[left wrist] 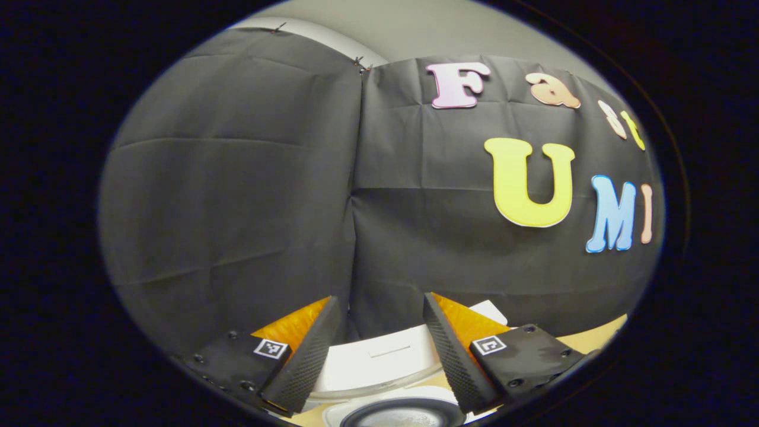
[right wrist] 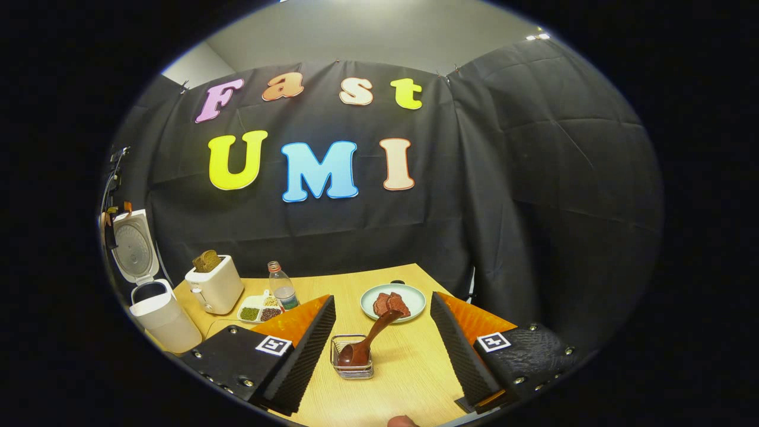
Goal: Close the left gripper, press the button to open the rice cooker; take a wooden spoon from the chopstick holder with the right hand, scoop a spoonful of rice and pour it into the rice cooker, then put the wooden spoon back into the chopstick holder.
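In the left gripper view, the left hand-held gripper [left wrist: 376, 350] stands open, fingers spread apart with nothing between them. Just below and ahead of it sits the rice cooker [left wrist: 379, 379], its white lid raised behind the dark round pot opening at the lower edge.

In the right gripper view, the right hand-held gripper [right wrist: 382, 350] is also open and holds nothing. Far to its left stands the rice cooker [right wrist: 155, 308] with its lid up, at the edge of the bench [right wrist: 409, 379]. Nearer, still left, come a white toaster [right wrist: 214, 287] with bread in it, a tray of beans [right wrist: 260, 308] and a small bottle [right wrist: 282, 287]. Between its fingers, a little ahead, sits the wire chopstick holder [right wrist: 352, 359] with the wooden spoon [right wrist: 367, 341] leaning in it, bowl down and handle tilted up to the right. Just beyond lies a plate [right wrist: 393, 301] carrying reddish pieces.
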Available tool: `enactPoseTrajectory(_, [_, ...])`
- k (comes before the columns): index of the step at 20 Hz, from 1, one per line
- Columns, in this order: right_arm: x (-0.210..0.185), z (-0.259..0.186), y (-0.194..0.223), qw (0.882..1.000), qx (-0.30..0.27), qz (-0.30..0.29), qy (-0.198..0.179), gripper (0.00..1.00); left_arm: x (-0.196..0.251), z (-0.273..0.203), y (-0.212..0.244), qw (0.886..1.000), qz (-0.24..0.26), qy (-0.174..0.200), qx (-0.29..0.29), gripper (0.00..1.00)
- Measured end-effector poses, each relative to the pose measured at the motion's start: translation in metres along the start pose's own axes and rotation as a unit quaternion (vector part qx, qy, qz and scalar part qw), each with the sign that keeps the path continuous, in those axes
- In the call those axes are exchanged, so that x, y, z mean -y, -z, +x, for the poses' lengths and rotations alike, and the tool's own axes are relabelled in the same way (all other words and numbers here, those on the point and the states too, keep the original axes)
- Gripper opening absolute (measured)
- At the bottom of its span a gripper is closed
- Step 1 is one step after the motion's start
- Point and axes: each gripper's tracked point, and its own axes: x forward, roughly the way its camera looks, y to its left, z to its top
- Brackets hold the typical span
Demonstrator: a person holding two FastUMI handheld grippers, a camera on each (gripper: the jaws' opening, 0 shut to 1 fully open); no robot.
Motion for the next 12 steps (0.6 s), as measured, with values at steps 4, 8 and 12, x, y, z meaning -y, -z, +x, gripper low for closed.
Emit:
enactPoseTrajectory(4, [0.003,0.000,-0.010,1.000,0.008,-0.016,-0.014,0.98,0.007,-0.019,0.005,1.000,0.000,-0.004,-0.004,0.96])
enactPoseTrajectory(8, [0.010,0.001,-0.018,0.999,0.015,-0.027,-0.029,0.98,0.019,-0.038,0.014,1.000,0.001,-0.007,-0.008,0.97])
enactPoseTrajectory(12, [0.027,0.002,-0.024,0.998,0.025,-0.038,-0.033,0.98,0.028,-0.060,0.027,1.000,-0.001,-0.009,-0.017,0.97])
